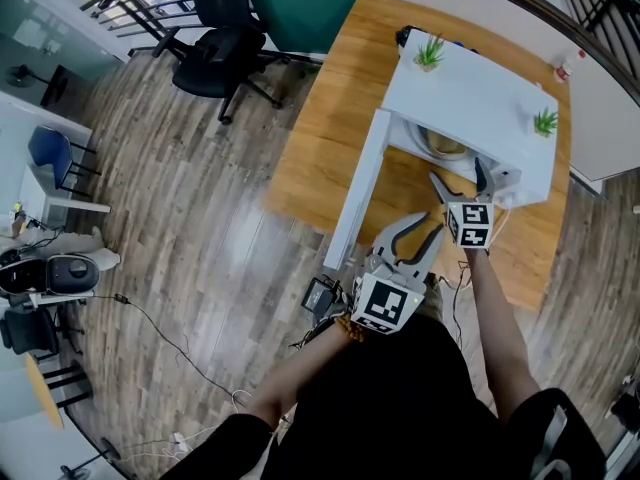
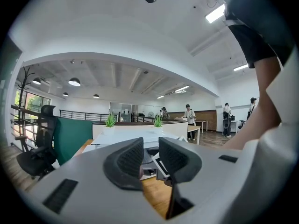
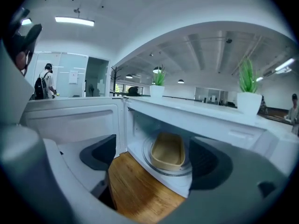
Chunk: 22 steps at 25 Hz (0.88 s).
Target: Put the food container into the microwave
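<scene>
The food container [image 3: 168,152] lies on the turntable [image 3: 184,171] inside the open microwave [image 3: 201,111] on the desk [image 3: 135,185]. The right gripper [image 3: 152,162] is before the opening, fingers released wide, empty. The left gripper [image 2: 150,158] has fingers nearly together, grasping nothing

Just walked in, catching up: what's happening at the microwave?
A person works with a gripper in each hand at a white microwave on a wooden table. Its door stands open and the tan food container sits inside on the turntable. The right gripper is open and empty before the opening; the left gripper, jaws slightly apart, holds nothing.
</scene>
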Available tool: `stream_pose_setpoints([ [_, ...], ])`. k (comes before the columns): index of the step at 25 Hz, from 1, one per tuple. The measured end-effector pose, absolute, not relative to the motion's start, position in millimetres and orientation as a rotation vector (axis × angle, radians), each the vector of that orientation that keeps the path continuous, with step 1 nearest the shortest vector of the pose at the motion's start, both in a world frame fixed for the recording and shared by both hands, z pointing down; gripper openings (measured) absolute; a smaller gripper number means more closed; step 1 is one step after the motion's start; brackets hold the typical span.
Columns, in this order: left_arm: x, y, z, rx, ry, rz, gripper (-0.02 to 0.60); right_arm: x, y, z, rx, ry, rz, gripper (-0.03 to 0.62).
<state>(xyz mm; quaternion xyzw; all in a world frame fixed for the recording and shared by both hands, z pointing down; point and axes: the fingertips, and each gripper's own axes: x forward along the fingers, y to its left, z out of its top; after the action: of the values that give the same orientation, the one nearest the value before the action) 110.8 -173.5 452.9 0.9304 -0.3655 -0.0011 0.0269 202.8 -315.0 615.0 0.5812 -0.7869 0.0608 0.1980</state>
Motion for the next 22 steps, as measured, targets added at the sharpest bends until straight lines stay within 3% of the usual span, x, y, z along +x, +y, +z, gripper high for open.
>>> stream_pose_setpoints([
  [19,118,-138,446,2.999,-0.944,-0.029,0.114,164,-249,479,1.733,-2.379,-0.095,0.437],
  [22,115,-133,443,3.031,-0.929,-0.035,0.112,168,-239,467,1.790,-2.379,-0.125,0.403],
])
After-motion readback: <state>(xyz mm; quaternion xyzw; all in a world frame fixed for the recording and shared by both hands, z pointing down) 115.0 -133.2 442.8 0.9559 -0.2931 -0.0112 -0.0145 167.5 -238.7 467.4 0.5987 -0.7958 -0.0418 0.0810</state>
